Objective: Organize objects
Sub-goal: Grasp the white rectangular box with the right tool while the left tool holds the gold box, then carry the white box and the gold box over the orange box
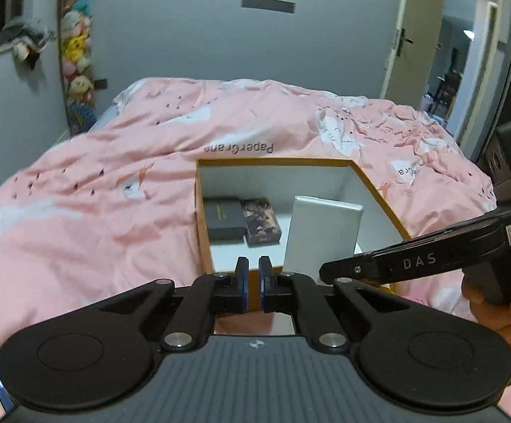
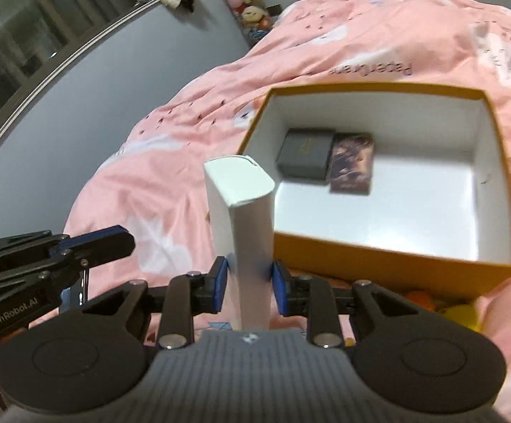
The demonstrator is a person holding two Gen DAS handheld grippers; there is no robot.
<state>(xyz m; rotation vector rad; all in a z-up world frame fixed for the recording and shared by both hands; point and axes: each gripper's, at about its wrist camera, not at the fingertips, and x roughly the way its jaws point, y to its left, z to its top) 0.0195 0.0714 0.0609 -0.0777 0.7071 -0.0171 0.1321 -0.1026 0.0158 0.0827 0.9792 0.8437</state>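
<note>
An open orange box with a white inside [image 1: 375, 183] [image 2: 392, 257] lies on the pink bed. A dark grey box [image 1: 223, 218] [image 2: 306, 153] and a dark picture-printed box [image 1: 260, 221] [image 2: 352, 162] lie side by side at its far left. My right gripper [image 2: 249, 282] is shut on a tall white box [image 2: 243, 211], upright above the orange box's near left corner. In the left wrist view the white box [image 1: 322, 232] hangs over the orange box. My left gripper [image 1: 251, 278] is shut and empty at the box's near edge.
A pink duvet [image 1: 114, 162] [image 2: 185, 141] covers the bed. Plush toys [image 1: 75, 53] hang in the left corner. A doorway [image 1: 459, 53] opens at the right. Yellow and orange items [image 2: 442, 306] lie by the box's near side.
</note>
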